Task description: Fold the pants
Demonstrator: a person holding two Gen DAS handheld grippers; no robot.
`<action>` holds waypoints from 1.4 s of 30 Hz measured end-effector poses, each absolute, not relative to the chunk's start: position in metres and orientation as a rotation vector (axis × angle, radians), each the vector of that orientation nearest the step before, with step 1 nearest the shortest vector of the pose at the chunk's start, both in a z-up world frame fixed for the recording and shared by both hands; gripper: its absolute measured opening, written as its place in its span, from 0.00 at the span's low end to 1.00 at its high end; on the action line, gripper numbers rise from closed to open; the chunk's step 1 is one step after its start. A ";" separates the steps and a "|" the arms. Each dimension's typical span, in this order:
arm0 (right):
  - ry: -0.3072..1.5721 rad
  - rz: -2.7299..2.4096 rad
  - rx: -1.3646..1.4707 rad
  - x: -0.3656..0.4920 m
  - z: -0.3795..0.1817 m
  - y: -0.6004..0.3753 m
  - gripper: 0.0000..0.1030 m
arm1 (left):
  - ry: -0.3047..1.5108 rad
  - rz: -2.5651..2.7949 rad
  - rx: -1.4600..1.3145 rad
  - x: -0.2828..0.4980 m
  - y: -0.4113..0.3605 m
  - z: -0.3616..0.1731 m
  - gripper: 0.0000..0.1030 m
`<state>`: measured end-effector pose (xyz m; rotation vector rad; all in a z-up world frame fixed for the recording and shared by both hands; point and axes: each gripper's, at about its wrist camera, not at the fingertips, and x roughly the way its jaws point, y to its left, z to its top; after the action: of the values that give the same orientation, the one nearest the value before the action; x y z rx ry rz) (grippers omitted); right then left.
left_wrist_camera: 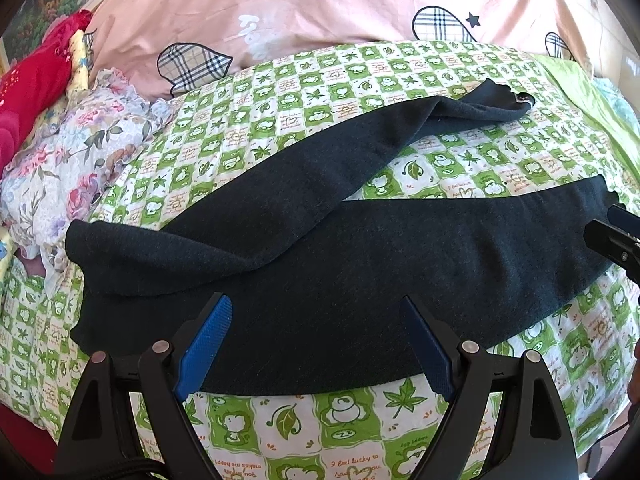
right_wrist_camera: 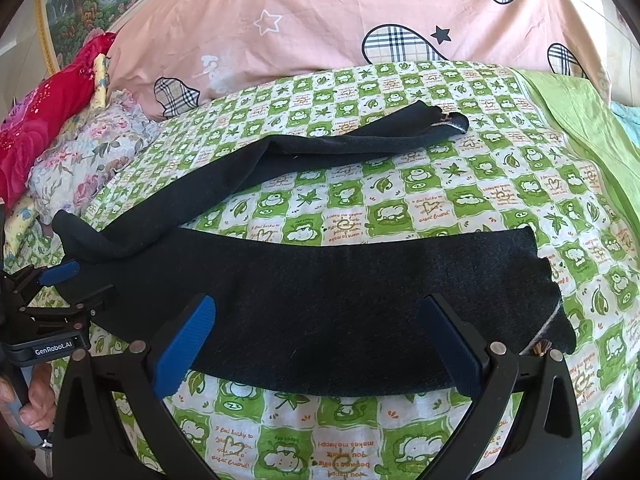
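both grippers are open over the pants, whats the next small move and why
Probably lower both and close on the near leg's front edge. The pants lie unfolded on the bedsheet, legs splayed apart, the far leg angling away. The left gripper hovers near the waist end and the right gripper near the cuff, jaws open and holding nothing, so gripping comes before carrying that leg onto the other.

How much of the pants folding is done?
Hardly any. The dark pants lie spread on the green checked sheet, legs apart in a V, far leg twisted. Both the left hand-held gripper and right hand-held gripper are open at the near edge, holding nothing. Bringing the legs together and every fold remain.
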<state>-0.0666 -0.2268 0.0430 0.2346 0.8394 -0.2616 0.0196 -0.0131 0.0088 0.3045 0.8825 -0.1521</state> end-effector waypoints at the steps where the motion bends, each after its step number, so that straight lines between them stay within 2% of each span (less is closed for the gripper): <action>1: 0.838 -0.263 0.234 -0.066 0.044 -0.229 1.00 | 0.882 -0.154 0.306 0.021 -0.014 0.009 0.84; 25: 0.800 -0.288 0.309 -0.038 0.061 -0.284 1.00 | 0.850 -0.224 0.378 0.077 -0.054 0.025 0.84; 39: 0.779 -0.291 0.520 0.018 0.062 -0.363 0.99 | 0.854 -0.331 0.465 0.155 -0.108 0.023 0.84; 42: 0.778 -0.301 0.613 0.035 0.055 -0.388 0.94 | 0.870 -0.373 0.497 0.173 -0.124 0.016 0.84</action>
<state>0.0349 -0.3875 0.0548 0.6133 0.7779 -0.3009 0.1728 -0.1241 0.0162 0.4971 0.8699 -0.3733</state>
